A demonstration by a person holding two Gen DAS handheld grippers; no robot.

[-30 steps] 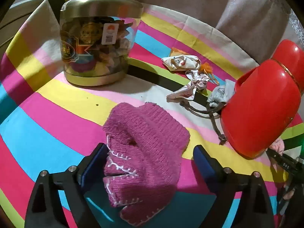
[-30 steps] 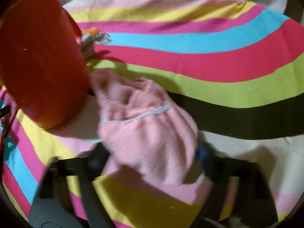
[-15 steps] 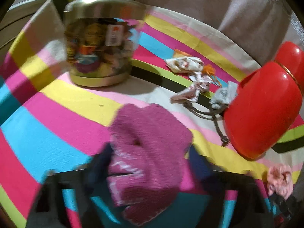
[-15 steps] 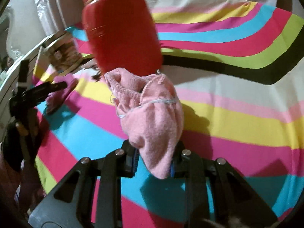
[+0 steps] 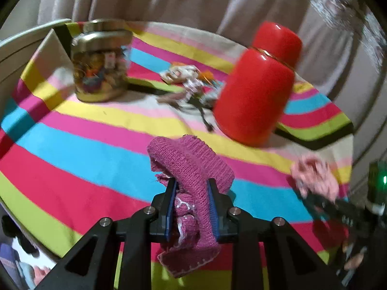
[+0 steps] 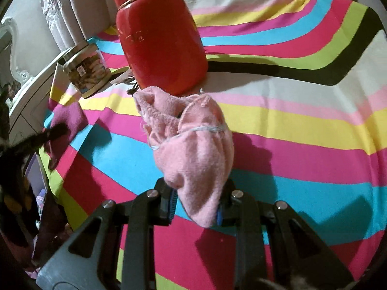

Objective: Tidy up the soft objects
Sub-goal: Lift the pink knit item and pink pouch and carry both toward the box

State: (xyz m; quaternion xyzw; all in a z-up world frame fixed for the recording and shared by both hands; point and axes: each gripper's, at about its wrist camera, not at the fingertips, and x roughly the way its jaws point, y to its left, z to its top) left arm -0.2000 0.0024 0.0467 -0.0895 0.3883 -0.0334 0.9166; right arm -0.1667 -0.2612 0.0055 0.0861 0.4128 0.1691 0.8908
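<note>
My left gripper (image 5: 191, 191) is shut on a magenta knitted piece (image 5: 193, 166) with white stitching and holds it up above the striped tablecloth (image 5: 84, 149). My right gripper (image 6: 197, 200) is shut on a pale pink towel-cloth piece (image 6: 193, 149), also lifted over the cloth. In the left wrist view the pink piece (image 5: 314, 176) and right gripper show at the right edge. In the right wrist view the magenta piece (image 6: 67, 123) and left gripper show at the left.
A red jar (image 5: 256, 89) stands at the back of the table, also in the right wrist view (image 6: 159, 38). A glass jar with a metal lid (image 5: 101, 60) stands back left. Small cloth scraps and a cord (image 5: 191, 84) lie between them. Curtains hang behind.
My left gripper closed on the magenta knitted piece and lifted it off the cloth. My right gripper drew back from the red jar with the pink piece held.
</note>
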